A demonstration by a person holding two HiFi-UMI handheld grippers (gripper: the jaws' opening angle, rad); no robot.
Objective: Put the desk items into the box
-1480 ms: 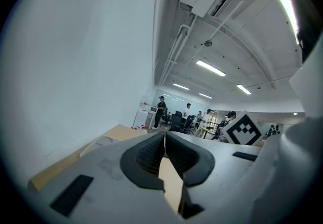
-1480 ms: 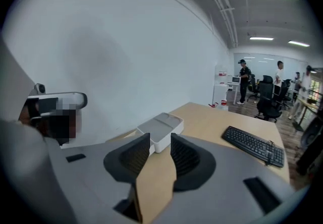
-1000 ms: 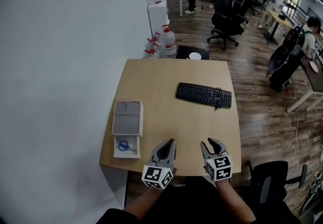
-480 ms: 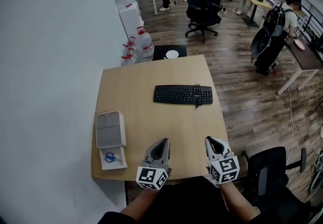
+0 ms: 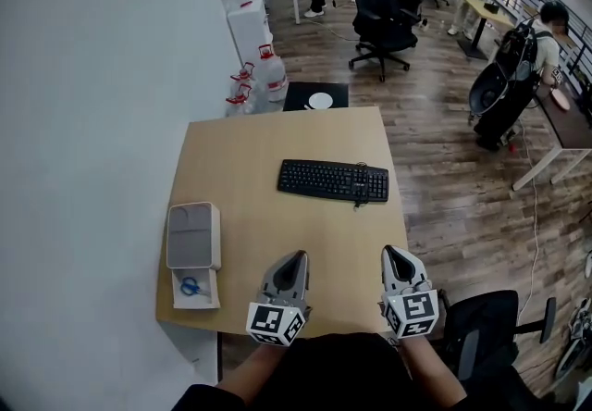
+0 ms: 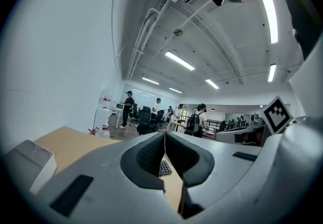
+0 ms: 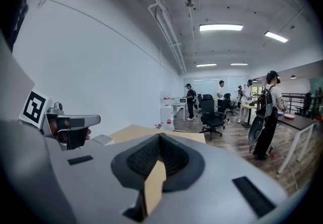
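One keyboard [image 5: 333, 180], one box [image 5: 194, 235], one scissors [image 5: 191, 286]

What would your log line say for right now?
left tool: shut, empty | right tool: just closed, nothing between jaws | keyboard: on desk, untouched | scissors: by desk's left edge

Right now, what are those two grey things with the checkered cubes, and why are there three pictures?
There is no robot here: a person holds a pair of tongs in each hand. One picture comes from a camera on the person's head, looking down. The other two come from cameras riding on each pair of tongs. The patterned cubes are part of the tongs. The left tongs are shut and empty. The right tongs have just closed, with nothing between them. On the desk lie a black keyboard and a white box with blue scissors in its open part.
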